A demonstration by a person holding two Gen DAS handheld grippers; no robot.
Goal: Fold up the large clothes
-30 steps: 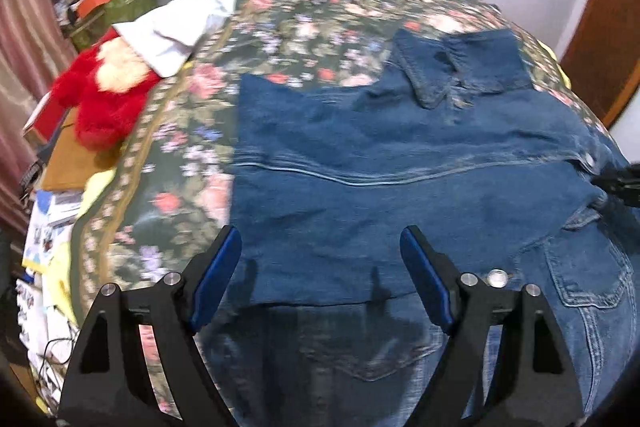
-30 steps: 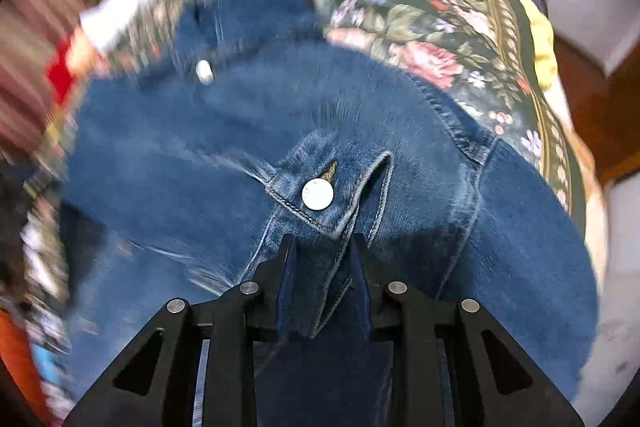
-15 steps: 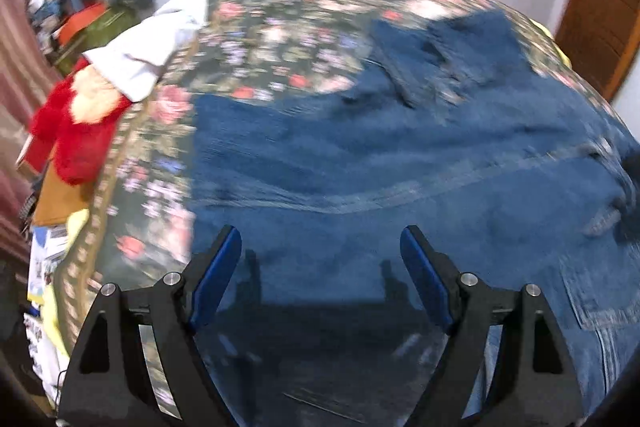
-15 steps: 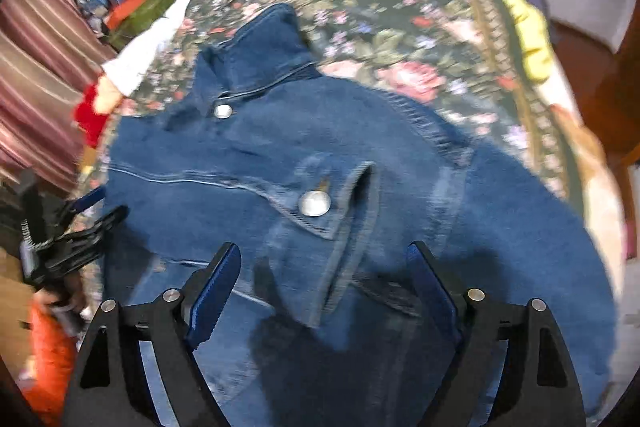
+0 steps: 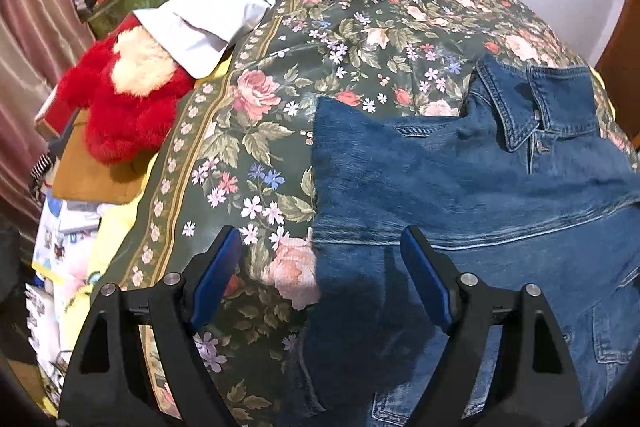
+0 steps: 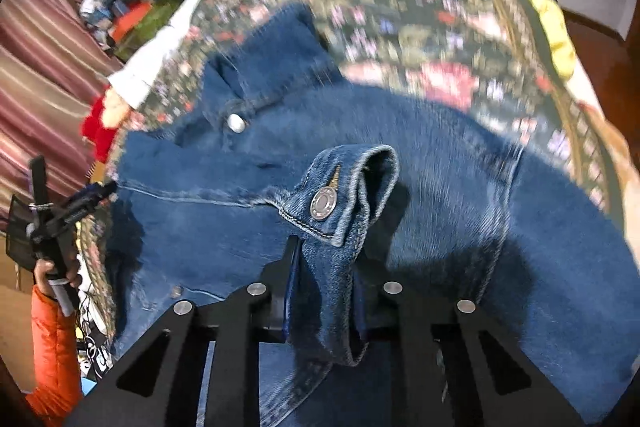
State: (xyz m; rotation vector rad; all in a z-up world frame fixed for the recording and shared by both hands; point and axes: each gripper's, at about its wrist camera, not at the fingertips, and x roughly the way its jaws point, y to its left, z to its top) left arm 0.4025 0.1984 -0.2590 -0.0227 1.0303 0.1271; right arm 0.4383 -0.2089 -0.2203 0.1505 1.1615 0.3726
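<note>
Right gripper [image 6: 326, 287] jaws closing, clenched on the jacket [image 6: 440, 187] cuff [image 6: 344, 195] at 12 o'clock. Left gripper [image 5: 320, 267] jaws released, straddling the jacket's edge on the bed [image 5: 360, 7].

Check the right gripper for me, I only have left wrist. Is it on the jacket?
Observer: Yes. The right gripper is closing on the sleeve cuff of the denim jacket, with the cuff between its jaws.
Operator: Where on the cuff?
Observer: Just below its metal button, which stays clear of the fingertips.
Operator: Is my left gripper visible there?
Observer: Yes, the left gripper is by the jacket's far edge, held by a hand in an orange sleeve.
</note>
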